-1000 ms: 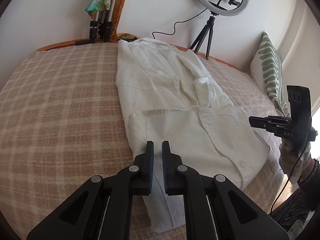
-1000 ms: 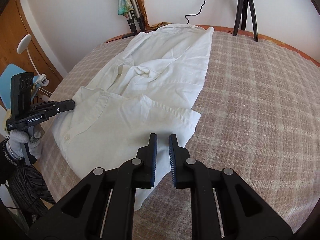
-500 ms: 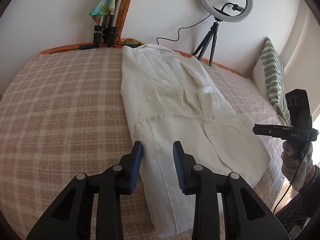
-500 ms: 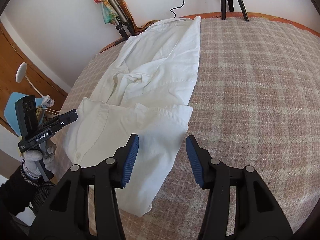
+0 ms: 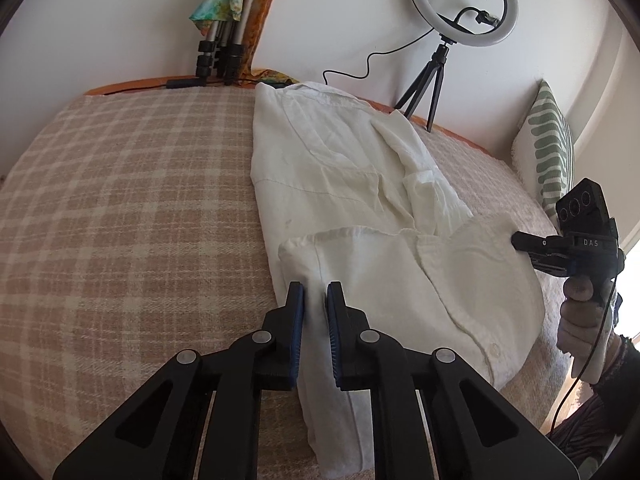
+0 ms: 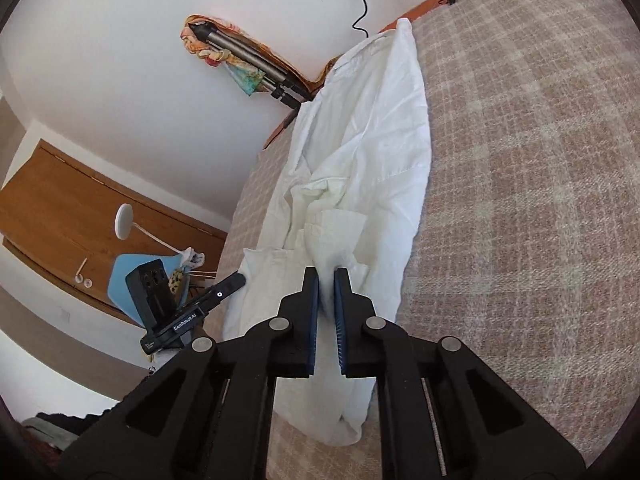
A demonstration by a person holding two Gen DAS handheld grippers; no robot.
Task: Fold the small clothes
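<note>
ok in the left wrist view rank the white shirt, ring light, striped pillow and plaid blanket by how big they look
1. plaid blanket
2. white shirt
3. ring light and striped pillow: look alike, so unranked

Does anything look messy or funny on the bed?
Yes, a little. The white shirt is only half folded: its near part is doubled over, and a rumpled sleeve is bunched in the middle instead of lying flat. The left gripper and right gripper each pinch the shirt's cloth.
</note>
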